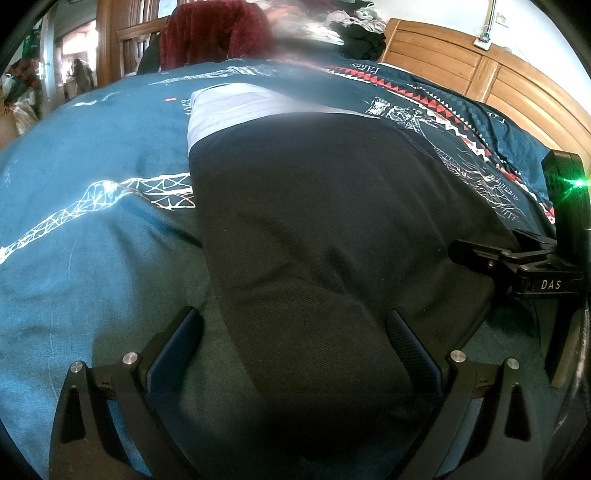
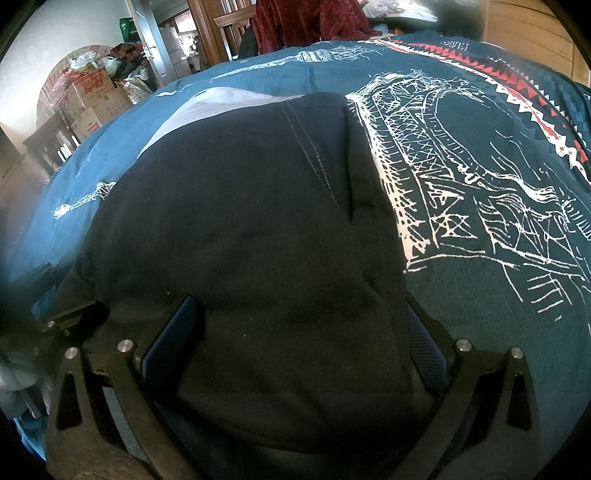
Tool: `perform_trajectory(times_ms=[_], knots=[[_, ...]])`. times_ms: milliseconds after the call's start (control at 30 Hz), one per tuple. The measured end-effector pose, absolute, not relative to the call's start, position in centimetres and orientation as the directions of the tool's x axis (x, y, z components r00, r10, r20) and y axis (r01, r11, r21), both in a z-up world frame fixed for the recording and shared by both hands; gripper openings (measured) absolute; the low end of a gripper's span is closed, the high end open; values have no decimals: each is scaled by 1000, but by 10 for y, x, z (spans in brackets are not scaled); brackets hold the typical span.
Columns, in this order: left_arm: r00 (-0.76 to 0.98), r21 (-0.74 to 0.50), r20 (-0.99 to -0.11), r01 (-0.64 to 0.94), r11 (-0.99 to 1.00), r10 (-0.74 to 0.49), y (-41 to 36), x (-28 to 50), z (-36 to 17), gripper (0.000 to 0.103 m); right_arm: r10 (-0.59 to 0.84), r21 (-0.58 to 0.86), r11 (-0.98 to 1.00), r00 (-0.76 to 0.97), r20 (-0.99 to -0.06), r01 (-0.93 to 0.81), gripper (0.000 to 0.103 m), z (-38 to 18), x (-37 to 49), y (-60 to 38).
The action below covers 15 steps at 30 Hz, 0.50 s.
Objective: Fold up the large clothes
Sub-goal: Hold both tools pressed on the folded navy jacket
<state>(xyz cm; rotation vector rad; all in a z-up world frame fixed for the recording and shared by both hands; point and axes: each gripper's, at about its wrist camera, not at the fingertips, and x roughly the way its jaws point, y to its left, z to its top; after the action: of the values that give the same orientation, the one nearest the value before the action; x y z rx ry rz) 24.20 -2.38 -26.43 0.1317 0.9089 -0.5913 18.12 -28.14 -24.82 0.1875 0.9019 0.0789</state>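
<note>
A large black garment (image 1: 314, 229) lies lengthwise on the blue printed bedspread (image 1: 92, 229), with a pale grey cloth (image 1: 236, 107) showing at its far end. My left gripper (image 1: 291, 328) is open, its jaws wide apart on either side of the garment's near end, low over it. My right gripper (image 2: 299, 317) is open too, its jaws straddling the near end of the same black garment (image 2: 251, 206), which has a stitched seam (image 2: 306, 144). The pale grey cloth also shows in the right wrist view (image 2: 210, 103). The right gripper's body (image 1: 535, 266) shows at the right of the left wrist view.
A wooden headboard (image 1: 480, 70) runs along the far right of the bed. A dark red garment (image 1: 214, 33) hangs over a wooden chair beyond the bed. A heap of clothes (image 1: 354, 29) lies at the far end. Cardboard boxes (image 2: 96, 96) stand by the doorway.
</note>
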Motion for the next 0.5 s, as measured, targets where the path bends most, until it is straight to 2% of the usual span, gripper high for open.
perform_trajectory(times_ms=[500], knots=[[461, -145, -777, 532, 835, -428, -24, 240, -265, 103, 147, 195, 981, 619, -772, 10, 103, -248, 181, -282]])
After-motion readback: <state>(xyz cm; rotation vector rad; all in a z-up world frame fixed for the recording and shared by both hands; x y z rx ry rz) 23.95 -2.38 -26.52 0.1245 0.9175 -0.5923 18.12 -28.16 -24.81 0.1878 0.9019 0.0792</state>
